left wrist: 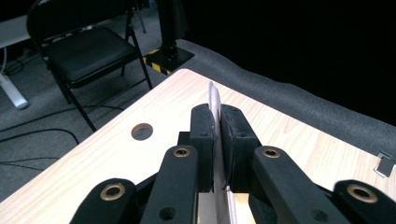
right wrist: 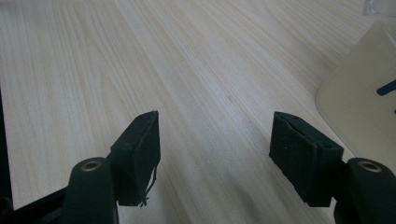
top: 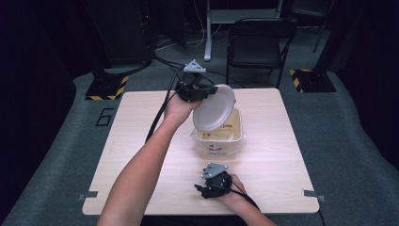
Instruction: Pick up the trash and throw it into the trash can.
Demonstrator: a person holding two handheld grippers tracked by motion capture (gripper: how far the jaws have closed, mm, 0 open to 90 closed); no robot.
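— Nearest the person, why is the right gripper idle, fingers spread wide on nothing?
— It rests low on the worktop, probably clear of the other hand's work.
— And farther off?
— The left gripper pinches the round lid by its rim, tilted over the open tub, likely so the tub can be reached.

The desk lies bare on its left half and along the right edge, open for passage. In the middle stands a clear tub; a white lid, clamped edge-on by the left gripper, tilts over its far-left rim and partly blocks the opening from above. The right gripper, fingers spread, rests near the front edge, just before the tub.
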